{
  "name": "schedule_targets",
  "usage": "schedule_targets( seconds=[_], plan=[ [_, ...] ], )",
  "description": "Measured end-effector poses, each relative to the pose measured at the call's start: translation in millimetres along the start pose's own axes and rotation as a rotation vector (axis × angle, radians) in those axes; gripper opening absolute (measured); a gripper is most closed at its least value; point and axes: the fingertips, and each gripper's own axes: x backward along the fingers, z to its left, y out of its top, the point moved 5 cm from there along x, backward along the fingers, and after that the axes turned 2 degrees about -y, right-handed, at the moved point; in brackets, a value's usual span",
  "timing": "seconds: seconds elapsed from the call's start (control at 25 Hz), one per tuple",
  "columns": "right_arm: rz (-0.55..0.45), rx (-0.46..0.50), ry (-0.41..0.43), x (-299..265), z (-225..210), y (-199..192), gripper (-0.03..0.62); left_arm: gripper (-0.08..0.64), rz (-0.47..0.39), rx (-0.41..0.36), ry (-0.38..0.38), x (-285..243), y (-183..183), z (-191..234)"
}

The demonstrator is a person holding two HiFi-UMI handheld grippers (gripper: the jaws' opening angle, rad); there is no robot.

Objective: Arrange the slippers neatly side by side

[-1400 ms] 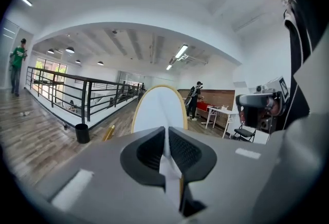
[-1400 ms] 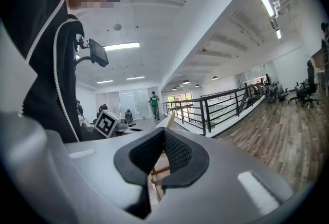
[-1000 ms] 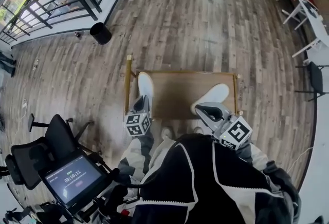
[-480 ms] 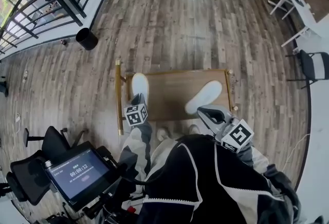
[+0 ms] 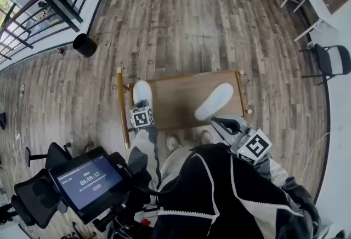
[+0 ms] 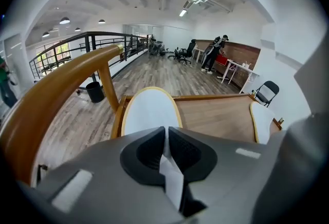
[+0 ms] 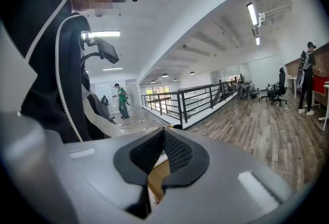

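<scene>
White left slipper (image 5: 142, 91) and right slipper (image 5: 215, 101), well apart on a wooden table (image 5: 176, 95)
Oval, flat, tan-edged; left gripper (image 5: 140, 104) just beside the left one, right gripper (image 5: 215, 121) clear, both with jaws together.

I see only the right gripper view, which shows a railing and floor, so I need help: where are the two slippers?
Observer: Both lie on the low wooden table, the left slipper at its left edge and the right slipper near its right end.
Operator: Are they parallel?
Observer: No. The left slipper points straight away from the person. The right slipper is slanted, its far end leaning right, with bare wood between them.
Operator: What are the left tongs doing?
Observer: The left tongs are shut, hold nothing and point at the left slipper's near end.
</scene>
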Motion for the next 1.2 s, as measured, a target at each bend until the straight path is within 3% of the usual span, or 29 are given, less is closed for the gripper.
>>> schedule_targets(
  seconds=[0.16, 0.24, 0.36, 0.56, 0.68, 0.8, 0.88, 1.2],
  plan=[
    [-0.005, -0.013, -0.02, -0.1, -4.0, -0.6, 0.005, 0.047, 0.032, -0.023, -0.002, -12.9, -0.2, 3.2],
    [-0.011, -0.017, -0.029, 0.7, -4.0, -0.9, 0.005, 0.146, 0.039, -0.021, -0.002, -15.3, -1.1, 3.8],
    [-0.023, -0.017, -0.032, 0.8, -4.5, 0.2, 0.005, 0.19, 0.039, -0.026, -0.001, -15.9, 1.0, 2.9],
    [-0.017, -0.023, -0.017, -2.2, -1.4, 0.3, 0.005, 0.195, 0.003, -0.025, -0.002, -3.9, 8.6, 1.0],
    [-0.023, -0.032, -0.003, -7.2, -4.1, 1.7, 0.005, 0.166, -0.094, -0.023, -0.029, 12.5, 28.2, -10.0],
    [-0.033, -0.055, 0.007, -13.7, -10.4, 0.7, 0.005, 0.154, -0.219, -0.049, -0.117, 36.1, 55.4, -35.9],
    [-0.048, -0.059, 0.027, -22.9, -11.9, 2.3, 0.005, 0.106, -0.329, -0.066, -0.171, 65.3, 77.1, -50.6],
    [-0.082, -0.007, 0.091, -41.4, -6.7, 21.0, 0.005, 0.044, -0.703, -0.187, -0.4, 195.5, 130.1, -133.1]
  ],
)
